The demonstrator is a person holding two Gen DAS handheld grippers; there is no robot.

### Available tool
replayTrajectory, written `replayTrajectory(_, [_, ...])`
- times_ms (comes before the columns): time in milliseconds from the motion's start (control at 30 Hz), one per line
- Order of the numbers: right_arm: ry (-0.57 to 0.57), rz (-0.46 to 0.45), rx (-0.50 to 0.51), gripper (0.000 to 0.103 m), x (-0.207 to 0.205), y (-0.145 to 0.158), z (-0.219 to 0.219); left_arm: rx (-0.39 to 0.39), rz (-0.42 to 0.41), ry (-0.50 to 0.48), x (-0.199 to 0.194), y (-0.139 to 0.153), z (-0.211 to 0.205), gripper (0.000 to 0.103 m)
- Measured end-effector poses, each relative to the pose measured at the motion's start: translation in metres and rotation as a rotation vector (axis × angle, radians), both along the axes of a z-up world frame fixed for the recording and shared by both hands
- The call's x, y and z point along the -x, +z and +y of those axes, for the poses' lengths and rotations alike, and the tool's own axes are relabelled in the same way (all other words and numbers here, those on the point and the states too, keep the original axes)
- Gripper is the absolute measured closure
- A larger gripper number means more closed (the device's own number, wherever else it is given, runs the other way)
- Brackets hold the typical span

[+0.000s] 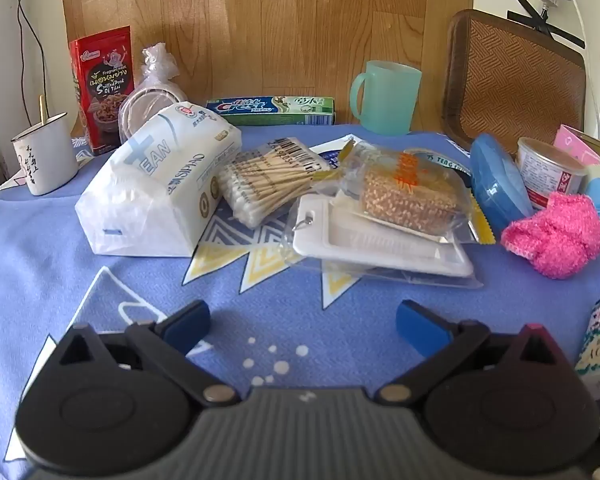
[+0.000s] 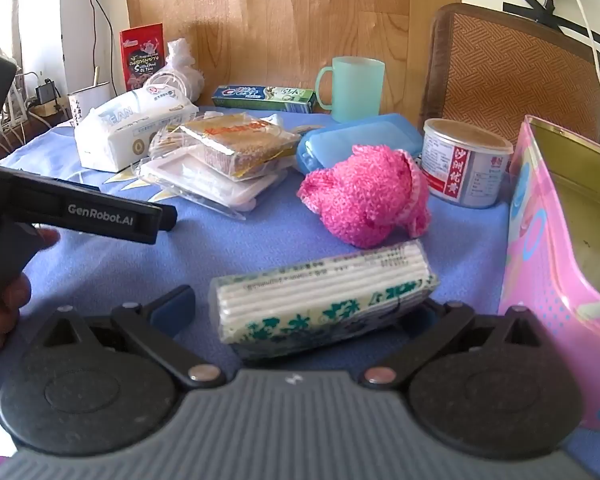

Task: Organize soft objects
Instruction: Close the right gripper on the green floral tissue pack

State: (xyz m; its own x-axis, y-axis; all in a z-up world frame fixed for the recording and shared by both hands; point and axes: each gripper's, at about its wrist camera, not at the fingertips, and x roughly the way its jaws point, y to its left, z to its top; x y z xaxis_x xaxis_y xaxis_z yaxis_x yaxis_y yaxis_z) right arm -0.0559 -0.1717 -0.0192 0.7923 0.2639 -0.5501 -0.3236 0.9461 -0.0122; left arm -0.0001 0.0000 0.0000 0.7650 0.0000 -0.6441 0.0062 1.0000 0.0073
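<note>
A small soft tissue packet point(image 2: 324, 300) with green print lies on the blue cloth between the jaws of my right gripper point(image 2: 300, 309). Those jaws stand wide open; the left pad is apart from the packet and the right pad is hidden behind it. Just beyond lies a fluffy pink knitted piece point(image 2: 364, 196), also seen at the right of the left wrist view point(image 1: 556, 236). A big white tissue pack point(image 1: 160, 184) lies at the left. My left gripper point(image 1: 304, 330) hovers open over bare cloth with nothing between its blue pads, short of a wrapped white tray point(image 1: 380, 248).
An open pink tin box point(image 2: 560, 240) stands at the right. Also on the table are cotton swabs point(image 1: 268, 180), a snack pack point(image 1: 408, 192), a blue case point(image 2: 356, 140), a can point(image 2: 464, 160), a green mug point(image 1: 384, 96), a toothpaste box point(image 1: 272, 110), a red bag point(image 1: 102, 88) and an enamel mug point(image 1: 46, 158).
</note>
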Motion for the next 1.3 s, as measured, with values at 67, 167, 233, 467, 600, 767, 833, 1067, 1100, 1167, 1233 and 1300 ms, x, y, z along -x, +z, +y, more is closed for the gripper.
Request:
replayTrajectory(67, [0.000, 0.005, -0.003, 0.000, 0.000, -0.001, 0.001, 0.001, 0.000, 0.001, 0.000, 0.000, 0.000, 0.000])
replayTrajectory(167, [0.014, -0.003, -0.002, 0.000, 0.001, -0.002, 0.002, 0.002, 0.000, 0.000, -0.001, 0.000, 0.000, 0.000])
replayTrajectory(233, [0.053, -0.041, -0.002, 0.000, 0.012, 0.001, 0.004, 0.000, -0.003, -0.002, 0.000, 0.000, 0.000, 0.000])
replayTrajectory(467, [0.086, -0.174, 0.023, 0.000, 0.030, 0.008, 0.005, 0.001, -0.005, -0.011, 0.003, 0.005, 0.001, 0.000])
replayTrajectory(600, [0.055, -0.138, -0.026, 0.000, 0.023, 0.007, 0.001, 0.017, -0.011, -0.018, 0.004, 0.004, 0.004, 0.000])
replayTrajectory(767, [0.057, -0.124, -0.061, 0.025, 0.031, 0.009, -0.005, 0.093, -0.035, -0.053, 0.010, 0.007, 0.014, 0.000])
replayTrajectory(833, [0.063, -0.105, -0.092, 0.025, 0.032, 0.013, -0.008, 0.137, -0.064, -0.043, 0.016, 0.011, 0.022, 0.000])
replayTrajectory(1067, [0.179, -0.052, -0.032, 0.013, -0.006, 0.016, 0.034, 0.213, -0.119, -0.007, 0.031, 0.029, 0.042, 0.000])
replayTrajectory(1100, [0.193, -0.054, -0.012, 0.009, -0.011, 0.014, 0.043, 0.201, -0.121, -0.018, 0.033, 0.032, 0.042, 0.000])
replayTrajectory(1167, [0.186, -0.072, 0.008, 0.008, -0.013, 0.013, 0.050, 0.199, -0.126, -0.048, 0.038, 0.036, 0.040, 0.000])
replayTrajectory(1233, [0.207, -0.083, -0.010, 0.006, -0.006, 0.015, 0.047, 0.226, -0.121, -0.092, 0.044, 0.037, 0.040, 0.002])
replayTrajectory(1300, [0.211, -0.093, -0.011, 0.006, 0.003, 0.015, 0.038, 0.256, -0.099, -0.134, 0.044, 0.036, 0.036, 0.011])
